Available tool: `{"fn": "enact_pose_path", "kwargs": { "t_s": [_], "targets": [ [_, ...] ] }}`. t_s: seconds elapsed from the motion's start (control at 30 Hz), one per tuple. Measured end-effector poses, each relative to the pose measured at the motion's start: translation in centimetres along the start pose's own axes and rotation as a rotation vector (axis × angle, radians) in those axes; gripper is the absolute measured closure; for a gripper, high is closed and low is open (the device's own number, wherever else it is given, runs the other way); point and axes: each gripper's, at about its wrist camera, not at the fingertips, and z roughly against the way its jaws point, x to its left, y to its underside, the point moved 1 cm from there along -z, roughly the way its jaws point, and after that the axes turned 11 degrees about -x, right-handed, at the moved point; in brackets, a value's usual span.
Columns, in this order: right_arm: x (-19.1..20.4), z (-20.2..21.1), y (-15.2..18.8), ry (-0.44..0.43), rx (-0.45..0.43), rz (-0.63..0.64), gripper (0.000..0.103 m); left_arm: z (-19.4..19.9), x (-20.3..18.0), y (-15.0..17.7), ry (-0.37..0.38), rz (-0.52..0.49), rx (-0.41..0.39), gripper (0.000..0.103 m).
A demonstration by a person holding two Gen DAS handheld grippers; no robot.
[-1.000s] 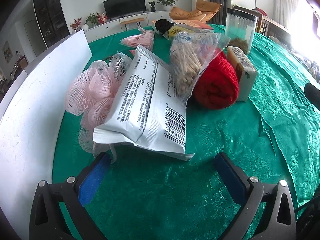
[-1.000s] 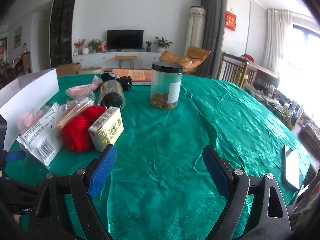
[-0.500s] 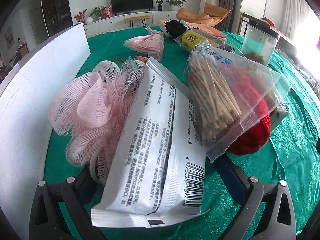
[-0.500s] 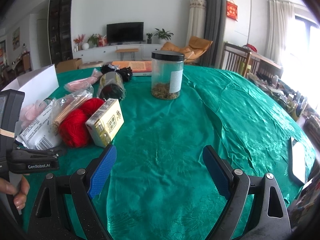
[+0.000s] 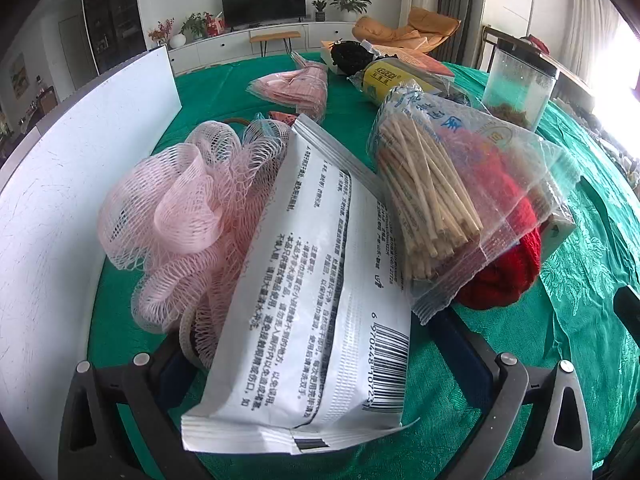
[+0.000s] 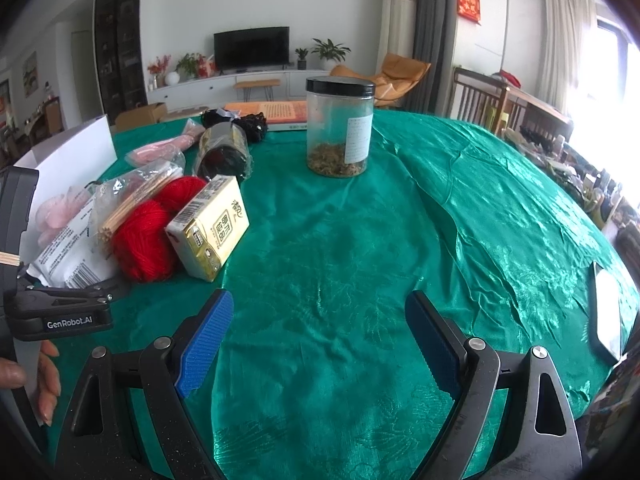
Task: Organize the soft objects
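Your right gripper (image 6: 318,340) has black triangular-cutout arms, silver screws and ribbed blue pads (image 6: 206,336). Left of it, your left gripper (image 6: 60,308) is black, marked "GenRobot.AI" in white.

Stick bag (image 5: 432,200) atop yarn (image 5: 508,240)

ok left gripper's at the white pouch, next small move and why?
Probably close the left gripper on the white pouch: its open fingers already straddle the pouch's near end. The pouch lies on the pink mesh sponge, so lifting it would free the sponge.
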Motion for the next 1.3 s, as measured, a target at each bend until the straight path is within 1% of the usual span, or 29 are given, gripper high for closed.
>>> {"fn": "enact_pose_path", "kwargs": {
  "t_s": [0.23,0.63,0.93,1.3],
  "targets": [
    [0.0,-1.5,0.8,-0.012,0.076,-0.007,0.013,0.0,0.0,0.0,0.000,0.000,0.000,0.000],
    [-0.2,-3.0,1.9,-0.029,0.171,-0.029,0.013,0.0,0.0,0.0,-0.001,-0.001,0.000,0.000],
    [-0.3,-3.5,2.1,-0.027,0.199,-0.039,0.013,0.0,-0.1,0.0,-0.001,-0.001,0.000,0.000],
    [-0.3,-3.5,2.2,-0.027,0.199,-0.039,0.013,0.0,-0.1,0.0,-0.001,-0.001,0.000,0.000]
  ]
}}
